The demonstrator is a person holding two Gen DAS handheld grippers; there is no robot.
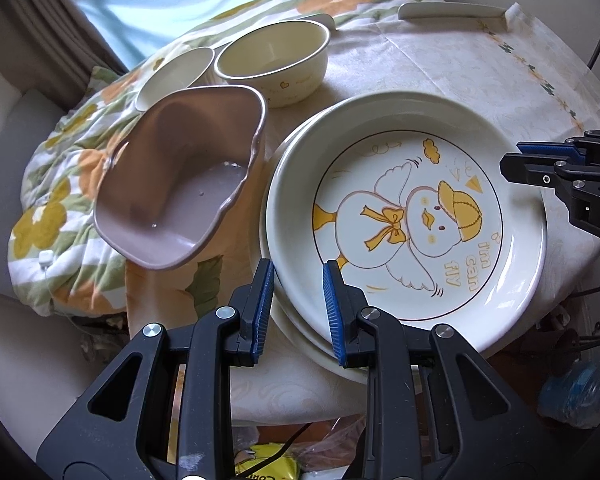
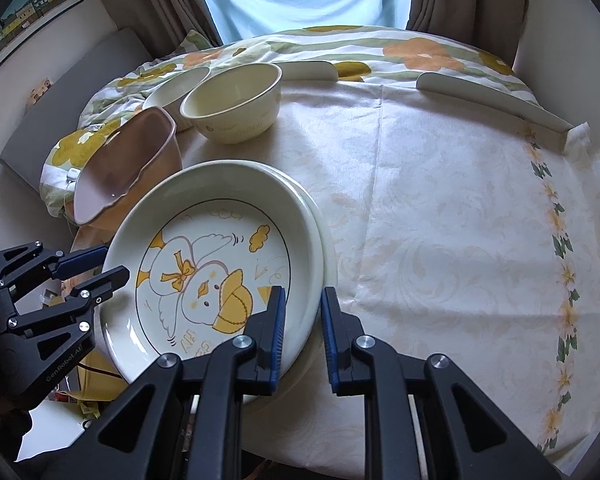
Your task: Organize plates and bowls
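A cream plate with a yellow duck drawing (image 1: 420, 216) (image 2: 204, 280) lies on top of a plain cream plate (image 1: 300, 338) (image 2: 329, 240) on the tablecloth. My left gripper (image 1: 298, 312) (image 2: 100, 268) is shut on the duck plate's left rim. On the opposite rim, my right gripper (image 2: 302, 324) (image 1: 512, 160) is shut too. A mauve square bowl (image 1: 180, 184) (image 2: 116, 168) leans tilted just left of the plates. Behind it stand a cream bowl (image 1: 272, 60) (image 2: 232, 108) and a second pale bowl (image 1: 172, 76) (image 2: 176, 88).
A pale patterned tablecloth (image 2: 440, 220) covers the table, bare to the right of the plates. White raised edge rails (image 1: 452, 10) (image 2: 488, 96) sit at the back. A floral quilt (image 1: 60, 208) is bunched at the left under the mauve bowl. Clutter lies on the floor below.
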